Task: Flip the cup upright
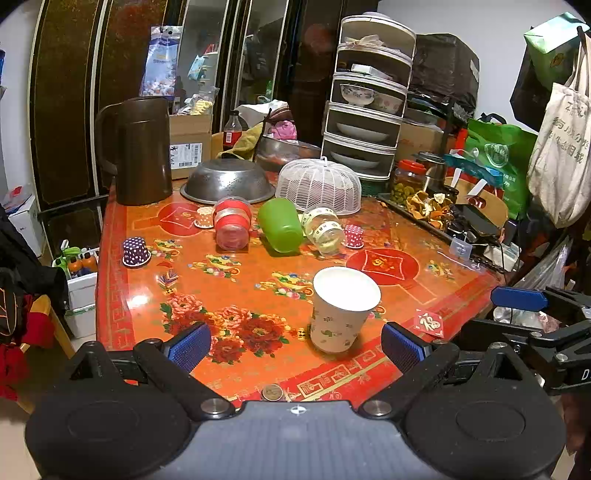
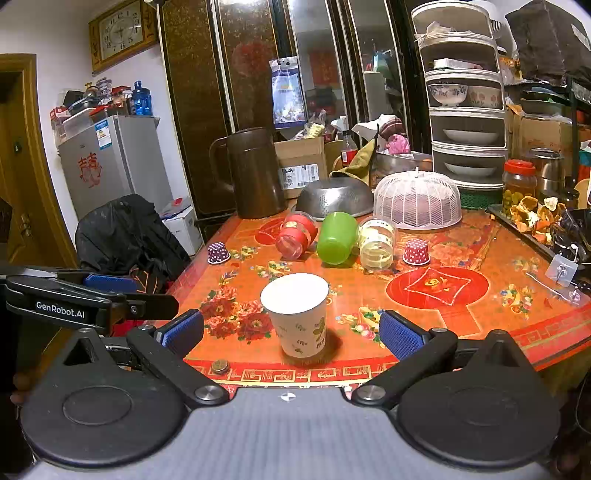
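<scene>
Paper cup upright near the front edge of my red floral table, both grippers released.

From the left I see a grey fridge (image 2: pixel 110 162) below a wall clock (image 2: pixel 120 31), then dark mirrored cabinet doors (image 2: pixel 229 85) behind the table (image 2: pixel 454 314). On the glossy floral top sit a brown jug (image 2: pixel 255 173), an overturned steel colander (image 2: pixel 334 197), a green cup (image 2: pixel 337 237) on its side and a white mesh food cover (image 2: pixel 417 201). The paper cup (image 2: pixel 297 314) stands mouth-up just ahead of my right gripper (image 2: pixel 291 332), whose jaws are spread wide and touch nothing; my left gripper (image 1: pixel 295 347) also gapes open, cup (image 1: pixel 341 308) just ahead between its fingers.
</scene>
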Motion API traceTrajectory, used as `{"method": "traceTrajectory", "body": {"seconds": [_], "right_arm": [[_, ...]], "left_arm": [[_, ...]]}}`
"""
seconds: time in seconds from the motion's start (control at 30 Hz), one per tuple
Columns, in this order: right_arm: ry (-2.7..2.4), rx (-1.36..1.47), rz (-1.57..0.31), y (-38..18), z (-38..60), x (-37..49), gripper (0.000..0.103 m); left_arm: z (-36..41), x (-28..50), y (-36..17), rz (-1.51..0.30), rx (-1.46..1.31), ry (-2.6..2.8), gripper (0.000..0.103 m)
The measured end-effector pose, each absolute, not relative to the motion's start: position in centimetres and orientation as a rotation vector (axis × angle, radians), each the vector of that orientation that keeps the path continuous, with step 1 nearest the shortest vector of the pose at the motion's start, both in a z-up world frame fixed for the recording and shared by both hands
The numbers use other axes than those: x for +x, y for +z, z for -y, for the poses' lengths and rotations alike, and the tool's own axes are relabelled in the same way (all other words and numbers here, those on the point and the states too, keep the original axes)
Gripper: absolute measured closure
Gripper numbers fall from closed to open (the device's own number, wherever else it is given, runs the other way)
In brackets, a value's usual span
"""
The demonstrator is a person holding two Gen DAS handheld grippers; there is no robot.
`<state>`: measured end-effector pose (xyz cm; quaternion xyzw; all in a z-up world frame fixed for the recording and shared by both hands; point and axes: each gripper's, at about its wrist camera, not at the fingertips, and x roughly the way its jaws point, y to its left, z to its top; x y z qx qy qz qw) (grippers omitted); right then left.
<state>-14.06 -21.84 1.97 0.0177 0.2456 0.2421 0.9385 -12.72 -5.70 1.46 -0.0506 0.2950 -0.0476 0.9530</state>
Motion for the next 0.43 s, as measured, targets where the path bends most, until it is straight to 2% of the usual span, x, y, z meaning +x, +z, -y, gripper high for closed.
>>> {"method": "traceTrajectory", "body": {"seconds": [0.43], "right_arm": [[0.495, 0.048, -0.508, 1.39, 21.69, -13.88, 0.001]], "left_arm": [[5.97, -12.88, 1.31, -0.581, -0.090, -0.109, 0.003]]}}
